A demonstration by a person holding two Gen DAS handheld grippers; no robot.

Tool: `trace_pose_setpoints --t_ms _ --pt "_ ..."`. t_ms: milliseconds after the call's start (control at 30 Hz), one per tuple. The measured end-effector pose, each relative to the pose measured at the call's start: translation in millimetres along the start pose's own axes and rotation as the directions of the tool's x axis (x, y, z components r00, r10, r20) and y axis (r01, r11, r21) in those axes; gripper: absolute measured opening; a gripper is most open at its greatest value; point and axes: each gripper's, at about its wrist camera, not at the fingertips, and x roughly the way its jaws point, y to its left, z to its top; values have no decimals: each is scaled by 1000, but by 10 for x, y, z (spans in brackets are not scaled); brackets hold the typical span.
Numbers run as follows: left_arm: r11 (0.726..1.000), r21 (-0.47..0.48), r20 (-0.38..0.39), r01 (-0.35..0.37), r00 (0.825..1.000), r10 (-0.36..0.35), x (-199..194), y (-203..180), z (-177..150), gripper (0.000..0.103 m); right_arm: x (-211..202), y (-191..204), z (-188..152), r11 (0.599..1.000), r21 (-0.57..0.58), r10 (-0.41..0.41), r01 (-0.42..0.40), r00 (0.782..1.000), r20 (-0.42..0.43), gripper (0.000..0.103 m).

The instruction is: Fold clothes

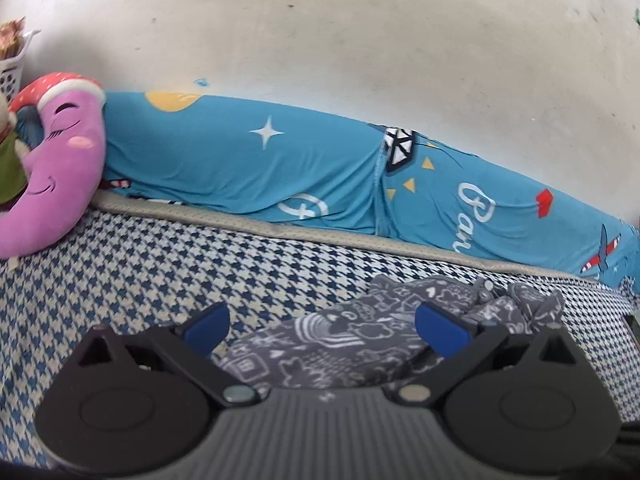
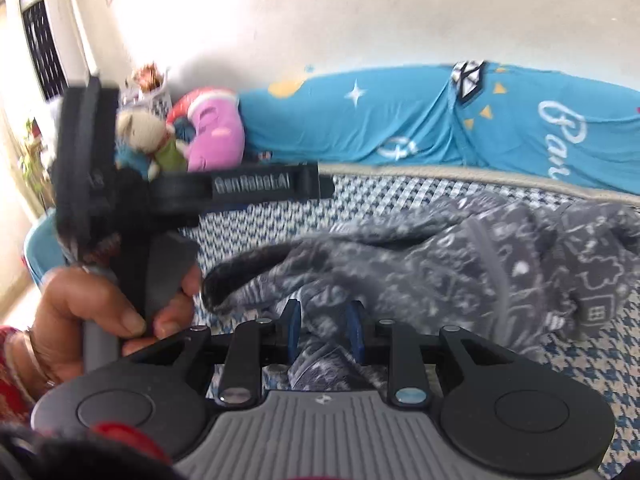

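Ribbed grey gripper housing fills the bottom of both views. Right gripper (image 2: 324, 330): blue-padded fingers (image 2: 291, 320) drawn in close, clenched on a bunched fold of the dark grey garment with white doodle print (image 2: 460, 264), cloth pinched between the pads at lower centre of the right wrist view. Rest of the garment spreads up and right from there, crumpled, one dark end trailing toward frame centre-left (blurred, can't tell sleeve or leg).

Left gripper (image 1: 322, 322): blue pads (image 1: 440, 330) wide apart, released, nothing between them. Same garment (image 1: 352, 344) lies in a rumpled heap at lower centre to lower right of the left wrist view, partly seen between the spread fingers; contact with the fingers can't be told.

Garment rests on a blue-and-white houndstooth bed cover (image 1: 140, 272). Behind it, along the wall, a long bolster in bright blue printed fabric with stars and white script (image 1: 260, 164). Far left: pink crescent-moon plush with red cap (image 1: 60, 160); white plastic basket (image 1: 12, 72) in upper left corner.

Right wrist view, left side: person's hand (image 2: 92, 316) grips the handle of the other black gripper (image 2: 120, 200), bangles at the wrist. Beige stuffed toy (image 2: 144, 132) beside the pink plush (image 2: 216, 132).
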Motion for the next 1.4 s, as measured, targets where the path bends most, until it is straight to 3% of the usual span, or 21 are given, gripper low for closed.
trace_pose_setpoints --t_ms 67,333,533,733,900,1067,1233,1400 --pt "999 33 -5 8 1000 -8 47 -93 -27 103 -1 -83 -15 999 27 -25 25 1000 -9 36" --pt "990 140 -85 2 996 11 359 -357 -223 103 55 -378 -96 986 117 -113 120 991 -66 36" --pt "980 189 -121 -66 989 89 579 -400 -345 103 310 -453 -235 978 130 -144 165 977 -154 37" --pt "968 231 -143 -99 980 135 714 -447 -442 103 367 -516 -211 975 151 -137 163 977 -165 39" --pt "974 186 -89 -126 985 145 651 -429 -413 102 389 -516 -208 976 148 -135 161 977 -166 39" --pt "983 151 -66 -105 991 116 597 -420 -394 85 383 -511 -201 976 149 -133 158 978 -163 39" --pt "986 139 -36 -93 994 99 542 -432 -389 80 348 -458 -237 977 135 -142 163 977 -157 39" --pt "982 169 -62 -87 993 99 640 -512 -427 81 346 -451 -226 977 136 -142 164 977 -157 39"
